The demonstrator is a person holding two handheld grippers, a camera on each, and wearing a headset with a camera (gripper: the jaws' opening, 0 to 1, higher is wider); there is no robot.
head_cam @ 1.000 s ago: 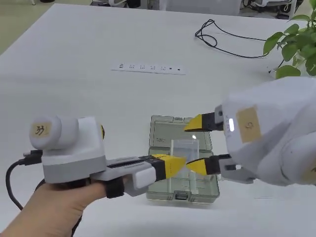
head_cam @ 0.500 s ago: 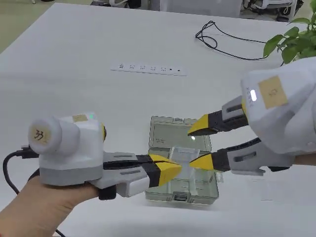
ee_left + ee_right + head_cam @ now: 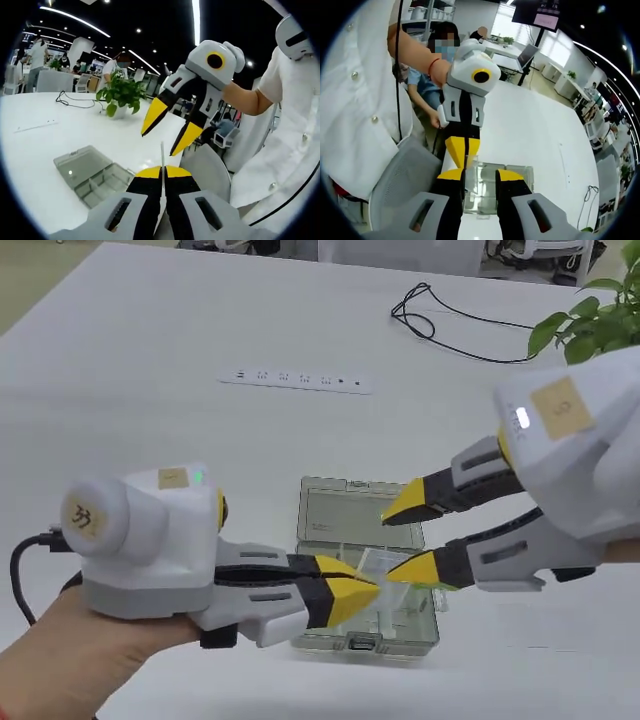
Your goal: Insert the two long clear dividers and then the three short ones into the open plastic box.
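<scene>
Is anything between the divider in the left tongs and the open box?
Nothing visible blocks the divider from the box below it; the open right tongs hover close beside it, above the box.

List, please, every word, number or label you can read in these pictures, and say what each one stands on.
"33", tilted: round yellow label on the back end of the left gripper.
A single digit, perhaps "5", too blurred to be sure: yellow sticker on the right gripper.
Small sticker on top of the left gripper: too small to read.
Markings on the white power strip: too small to read.
</scene>
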